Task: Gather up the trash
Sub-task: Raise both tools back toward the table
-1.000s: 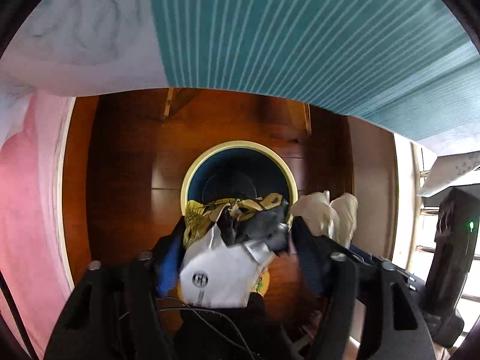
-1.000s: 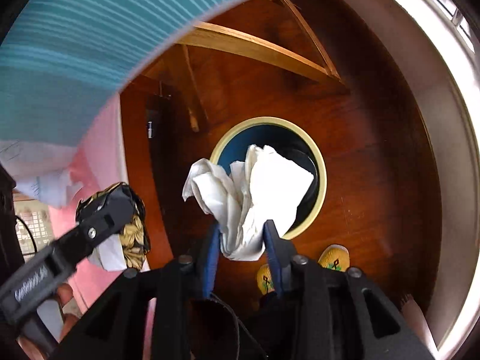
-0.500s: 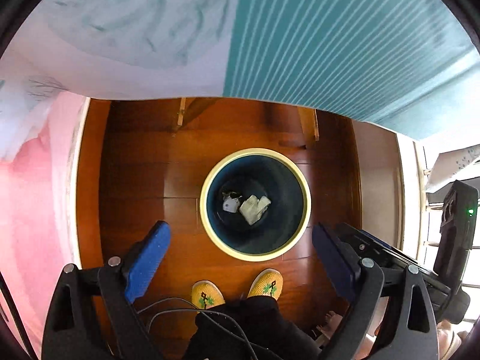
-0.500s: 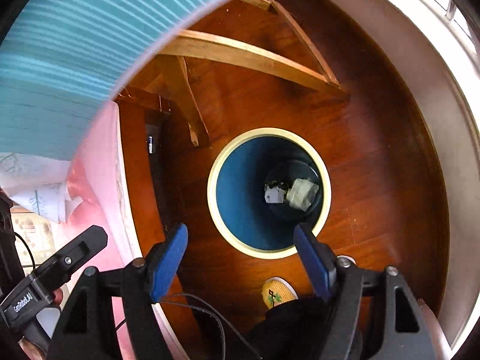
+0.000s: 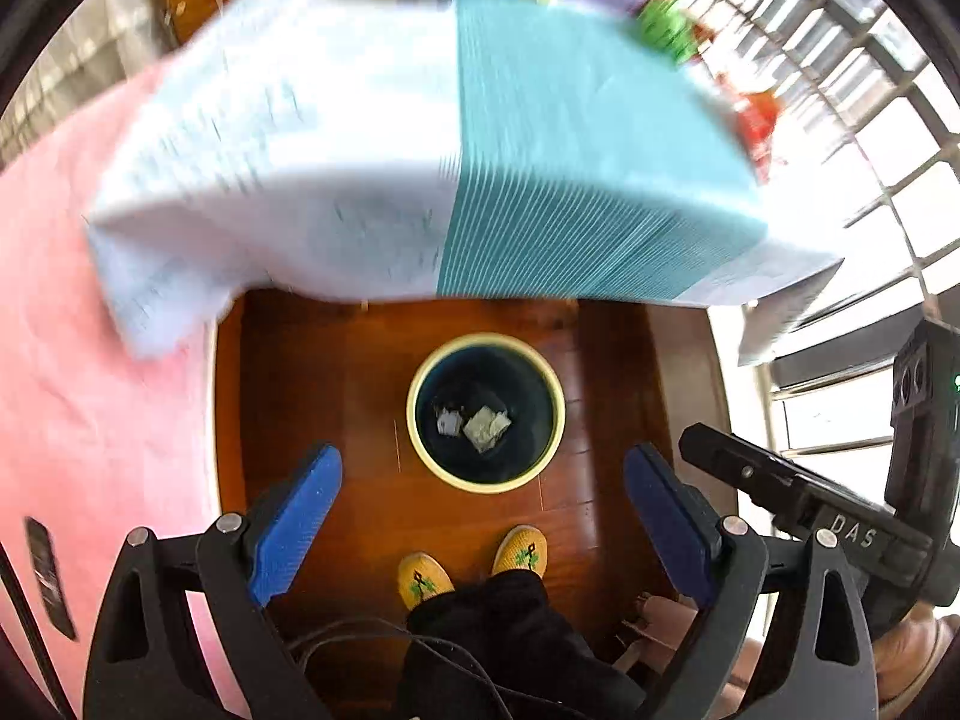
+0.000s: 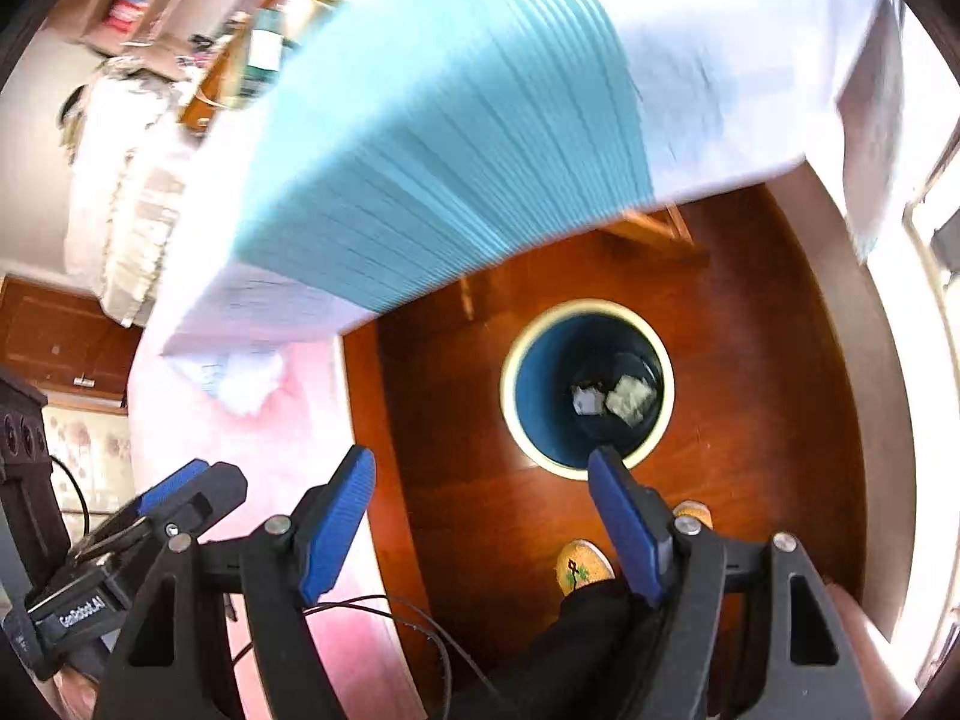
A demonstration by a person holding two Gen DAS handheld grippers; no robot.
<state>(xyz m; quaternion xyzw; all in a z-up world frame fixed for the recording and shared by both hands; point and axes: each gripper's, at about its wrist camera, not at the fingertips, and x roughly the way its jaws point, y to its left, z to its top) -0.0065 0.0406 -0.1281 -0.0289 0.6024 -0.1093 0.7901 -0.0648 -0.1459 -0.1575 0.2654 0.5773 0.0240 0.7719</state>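
Note:
A dark blue bin with a cream rim (image 5: 420, 438) (image 6: 510, 414) stands on the wooden floor far below both grippers. At its bottom lie a crumpled white tissue (image 5: 487, 427) (image 6: 630, 401) and a small grey-white wrapper (image 5: 447, 420) (image 6: 587, 401). My left gripper (image 5: 483, 483) is open, its blue pads wide apart with nothing between them. My right gripper (image 6: 483, 483) is also open and empty; the bin sits above and right of its right pad. The right gripper's body (image 5: 792, 498) shows at the right of the left wrist view.
A table draped in a white and teal striped cloth (image 5: 570, 180) (image 6: 450, 150) overhangs the floor just beyond the bin. Pink fabric (image 5: 72, 360) fills the left side. A person's yellow slippers (image 5: 426, 579) stand near the bin. Blurred items (image 5: 666, 24) lie on the tabletop.
Both grippers let go of their trash, which dropped into the bin, and opened wide. Both have since risen, so the bin looks smaller and the tabletop comes into view.

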